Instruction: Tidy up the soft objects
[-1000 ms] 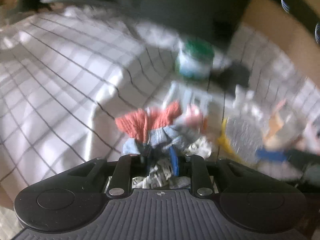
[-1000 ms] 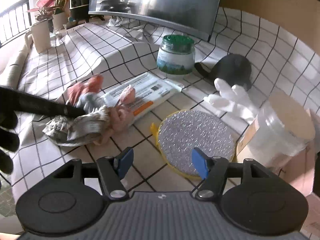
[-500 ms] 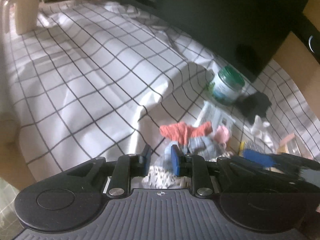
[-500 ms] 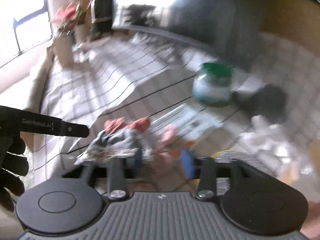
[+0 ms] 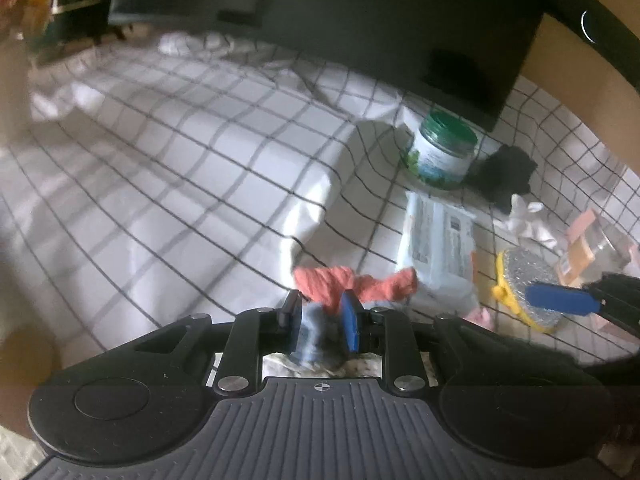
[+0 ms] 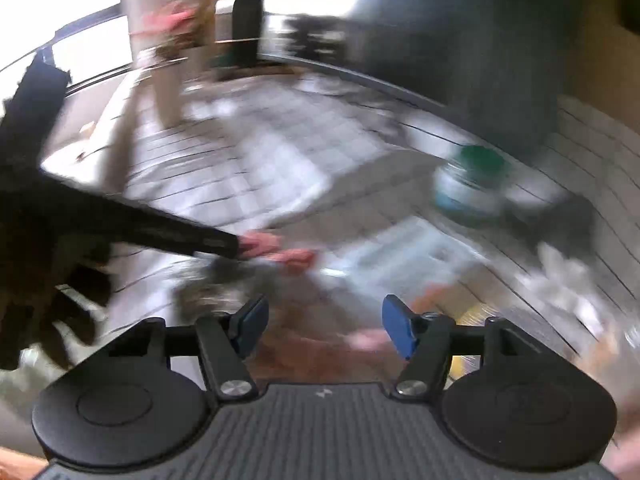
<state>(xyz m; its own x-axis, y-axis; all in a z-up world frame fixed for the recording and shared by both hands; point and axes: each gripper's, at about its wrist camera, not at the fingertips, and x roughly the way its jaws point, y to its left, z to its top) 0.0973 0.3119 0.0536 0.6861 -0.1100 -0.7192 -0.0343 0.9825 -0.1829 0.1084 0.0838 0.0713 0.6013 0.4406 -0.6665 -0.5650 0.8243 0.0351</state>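
Observation:
A blue-grey sock with an orange-red end (image 5: 352,286) is pinched between the pads of my left gripper (image 5: 322,322), which is shut on it just above the checked cloth (image 5: 200,184). A patterned grey-white fabric (image 5: 280,362) hangs under the jaws. In the blurred right wrist view, the left gripper's black finger (image 6: 180,236) reaches to the same orange sock (image 6: 280,250). My right gripper (image 6: 324,324) is opening, its jaws wide with nothing pressed between the pads. A small pink soft thing (image 6: 362,338) lies just below its right finger.
A green-lidded jar (image 5: 440,152), a black cloth (image 5: 506,172), a white glove (image 5: 528,220), a printed packet (image 5: 440,236) and a yellow-rimmed silver scrub pad (image 5: 532,280) lie to the right. A clear container (image 5: 592,240) stands at the far right, a dark screen (image 5: 380,20) behind.
The right gripper's jaws narrowed near the pink thing half a second ago and now stand wide again. The left gripper has kept its hold on the sock and shifted a little.

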